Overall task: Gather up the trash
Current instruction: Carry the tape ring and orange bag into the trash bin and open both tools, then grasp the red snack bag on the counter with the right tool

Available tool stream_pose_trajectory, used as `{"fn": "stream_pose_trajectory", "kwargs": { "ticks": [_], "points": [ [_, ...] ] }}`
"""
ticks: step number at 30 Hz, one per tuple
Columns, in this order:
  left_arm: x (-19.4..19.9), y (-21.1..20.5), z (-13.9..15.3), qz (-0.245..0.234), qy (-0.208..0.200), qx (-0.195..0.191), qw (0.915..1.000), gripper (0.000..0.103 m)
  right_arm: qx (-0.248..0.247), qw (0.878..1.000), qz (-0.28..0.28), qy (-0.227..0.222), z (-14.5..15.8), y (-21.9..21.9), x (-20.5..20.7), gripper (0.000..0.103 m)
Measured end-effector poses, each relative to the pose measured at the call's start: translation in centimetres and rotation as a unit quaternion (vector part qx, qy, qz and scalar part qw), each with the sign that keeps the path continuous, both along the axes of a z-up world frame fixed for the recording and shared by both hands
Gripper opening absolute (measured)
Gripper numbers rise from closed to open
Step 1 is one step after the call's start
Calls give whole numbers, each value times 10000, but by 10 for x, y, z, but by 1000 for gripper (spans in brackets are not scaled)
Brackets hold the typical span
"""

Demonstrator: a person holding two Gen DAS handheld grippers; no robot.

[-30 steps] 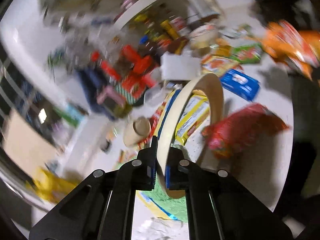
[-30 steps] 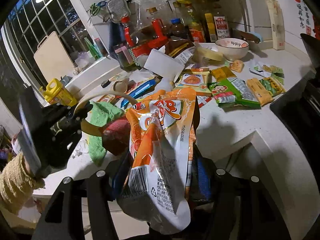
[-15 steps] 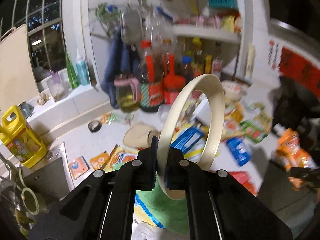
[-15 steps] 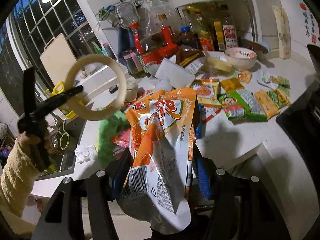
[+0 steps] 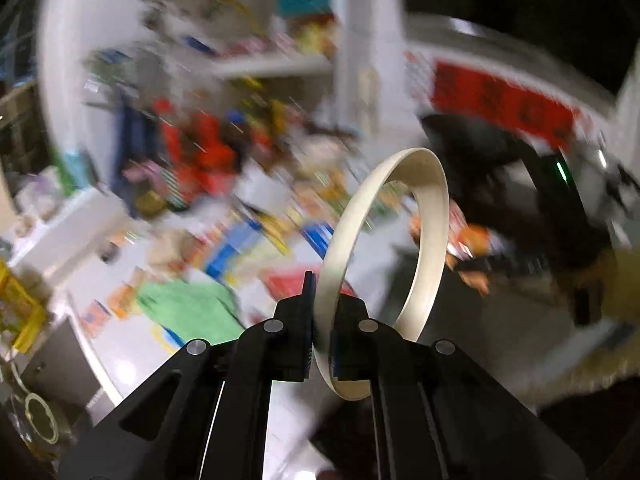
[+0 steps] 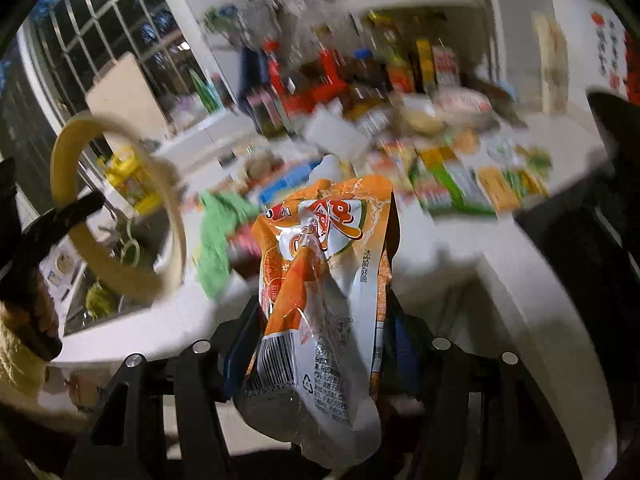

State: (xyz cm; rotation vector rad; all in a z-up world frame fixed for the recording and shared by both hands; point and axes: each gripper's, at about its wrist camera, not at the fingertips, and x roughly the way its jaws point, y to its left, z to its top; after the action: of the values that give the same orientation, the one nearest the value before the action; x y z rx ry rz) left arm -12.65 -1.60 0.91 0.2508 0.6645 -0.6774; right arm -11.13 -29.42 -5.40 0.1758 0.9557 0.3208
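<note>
My left gripper [image 5: 323,312] is shut on the rim of a cream tape ring [image 5: 430,216] and holds it up in the air above the counter. The ring also shows in the right wrist view [image 6: 120,208], at the left. My right gripper [image 6: 320,320] is shut on an orange and white snack bag [image 6: 324,280] that stands up between its fingers and hides the fingertips. Both views are blurred by motion.
A white counter [image 6: 500,280] carries many snack wrappers [image 6: 460,180] and a green cloth [image 6: 216,232]. Bottles and jars [image 6: 320,76] stand along the back wall. A yellow jug [image 6: 132,184] sits by the sink at the left.
My left gripper has swung to the right with the tape ring in it. My right gripper has moved with the snack bag held; the scene is now blurred.
</note>
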Motion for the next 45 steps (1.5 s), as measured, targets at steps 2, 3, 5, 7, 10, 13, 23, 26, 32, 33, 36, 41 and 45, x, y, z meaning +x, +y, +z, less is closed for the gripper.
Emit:
{"fn": "stream_pose_trajectory", "kwargs": {
  "ticks": [2,3,5,7,10,13,23,26,32,33,36,41,45],
  "points": [
    [-13,-21,-36,-213,243,463,9984,5,-107,9993,-58,342,-23,-7,-8,59],
    [-16,-26,-50,-258,373,579,9973,6,-127,9988,-80,475,-34,-10,-10,59],
    [-22,-38,-91,-395,747,875,9926,5,-320,9961,-126,812,-67,-16,-16,59],
    [-26,-47,-134,-439,1037,1254,9857,6,-294,9927,-199,1153,-99,-21,-20,59],
    [-22,-52,-198,-317,1546,1580,9747,6,-475,9863,-185,1567,-146,-22,-21,59],
    [-21,-63,-250,-307,1693,2005,9645,6,-550,9796,-119,1927,-184,-19,-19,59],
    [-22,-94,-322,-253,1676,2815,9445,76,-879,9698,-212,2267,-236,-18,-2,98],
    [-25,-90,-301,-332,1719,2551,9509,76,-693,9766,-299,2015,-210,-24,1,98],
    [-52,-74,-214,-682,1473,1676,9724,78,-96,9941,-151,1066,-122,-23,0,98],
    [-58,-73,-197,-765,1367,1487,9764,84,-25,9958,-79,913,-110,-23,3,98],
    [-68,-65,-145,-766,961,1034,9870,87,150,9990,275,320,-67,-9,16,98],
    [-52,-41,-96,-120,422,631,9970,90,172,9925,1185,-235,-32,38,57,98],
    [-41,-19,-84,461,210,665,9965,90,1,9811,1927,-168,-37,79,89,98]
  ]
}}
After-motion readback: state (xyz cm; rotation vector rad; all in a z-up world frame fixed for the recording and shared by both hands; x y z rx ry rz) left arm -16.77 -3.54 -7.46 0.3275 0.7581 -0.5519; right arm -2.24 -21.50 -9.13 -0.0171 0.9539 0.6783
